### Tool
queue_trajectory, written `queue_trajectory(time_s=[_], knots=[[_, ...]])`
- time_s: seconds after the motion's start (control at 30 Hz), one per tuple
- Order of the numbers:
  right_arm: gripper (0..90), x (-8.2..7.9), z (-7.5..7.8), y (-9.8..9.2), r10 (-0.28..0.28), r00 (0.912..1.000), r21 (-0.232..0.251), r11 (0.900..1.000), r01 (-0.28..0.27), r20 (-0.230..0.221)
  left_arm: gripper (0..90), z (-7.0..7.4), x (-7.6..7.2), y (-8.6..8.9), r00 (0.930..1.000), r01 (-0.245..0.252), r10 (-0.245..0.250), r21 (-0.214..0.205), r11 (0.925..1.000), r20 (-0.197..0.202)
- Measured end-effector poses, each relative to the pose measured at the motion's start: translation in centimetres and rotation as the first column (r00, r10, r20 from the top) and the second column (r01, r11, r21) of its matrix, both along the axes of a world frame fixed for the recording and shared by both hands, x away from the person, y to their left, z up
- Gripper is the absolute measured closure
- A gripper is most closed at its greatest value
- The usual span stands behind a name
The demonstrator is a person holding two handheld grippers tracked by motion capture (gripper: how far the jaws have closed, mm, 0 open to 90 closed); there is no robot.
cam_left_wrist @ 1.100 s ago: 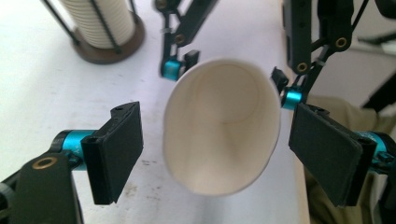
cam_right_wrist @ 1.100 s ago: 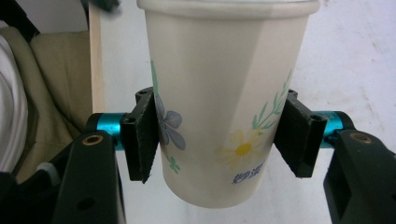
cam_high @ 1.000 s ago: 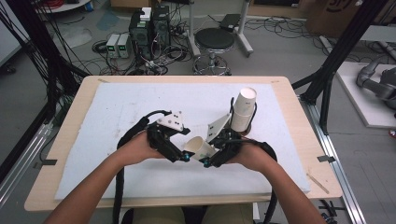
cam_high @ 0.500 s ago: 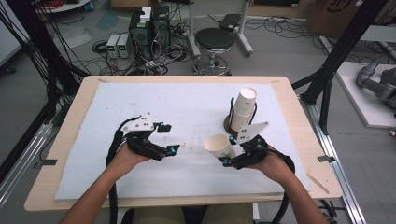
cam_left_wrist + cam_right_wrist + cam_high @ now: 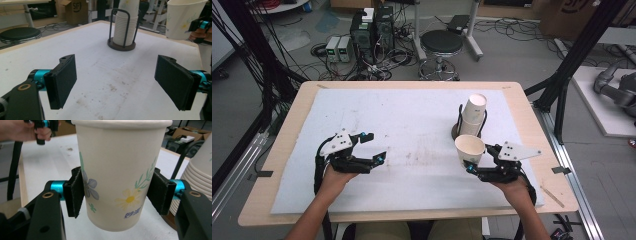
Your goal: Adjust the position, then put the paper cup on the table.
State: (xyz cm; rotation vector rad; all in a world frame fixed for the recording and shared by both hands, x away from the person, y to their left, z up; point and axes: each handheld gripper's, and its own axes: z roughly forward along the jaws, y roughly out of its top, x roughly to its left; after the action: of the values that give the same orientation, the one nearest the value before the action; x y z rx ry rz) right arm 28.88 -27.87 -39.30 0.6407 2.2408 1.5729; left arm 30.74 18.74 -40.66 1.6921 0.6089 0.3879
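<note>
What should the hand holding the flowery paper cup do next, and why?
Probably lower the cup straight down onto the white mat and then let go. The right gripper is clamped on its sides and it hangs upright in the air, just in front of the stack of cups in its rack. The left gripper is open and empty, off to the side, so it is not in the way.
</note>
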Motion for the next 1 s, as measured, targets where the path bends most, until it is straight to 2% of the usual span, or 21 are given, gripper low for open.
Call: queue_trajectory(time_s=[0.1, 0.3, 0.43, 0.57, 0.9, 1.0], knots=[[36.7, 0.0, -0.1, 0.0, -0.004, 1.0, -0.003, 1.0, 0.004, 0.004, 18.0, -0.4, -0.1, 0.3, 1.0, -0.009, 0.009, -0.012, 0.9999, -0.002], [36.5, -0.1, -0.3, -0.2, -0.017, 0.9998, 0.022, 0.9996, 0.017, 0.011, 18.0, -0.8, 0.0, 0.4, 0.9997, -0.022, 0.022, 0.004, 0.9998, 0.008], [36.5, -0.3, -0.1, -0.5, -0.038, 0.9988, 0.039, 0.9986, 0.036, 0.03, 18.1, -1.3, -0.1, 0.7, 0.9994, -0.033, 0.033, -0.001, 0.9994, 0.007], [36.2, -0.3, 0.3, -0.7, -0.067, 0.997, 0.065, 0.9958, 0.064, 0.039, 18.1, -1.2, 0.0, 1.4, 0.9979, -0.063, 0.063, -0.028, 0.9976, 0.015], [36.2, -0.4, 0.3, -0.3, -0.048, 0.9978, 0.07, 0.9965, 0.045, 0.046, 18.2, -1.1, -0.3, 2.4, 0.9947, -0.1, 0.101, -0.054, 0.9935, 0.019], [36.2, 0.0, 0.5, 0.4, -0.039, 0.9979, 0.062, 0.9974, 0.036, 0.051, 18.3, -1.1, -0.2, 2.6, 0.9946, -0.103, 0.104, -0.06, 0.9929, 0.009]])
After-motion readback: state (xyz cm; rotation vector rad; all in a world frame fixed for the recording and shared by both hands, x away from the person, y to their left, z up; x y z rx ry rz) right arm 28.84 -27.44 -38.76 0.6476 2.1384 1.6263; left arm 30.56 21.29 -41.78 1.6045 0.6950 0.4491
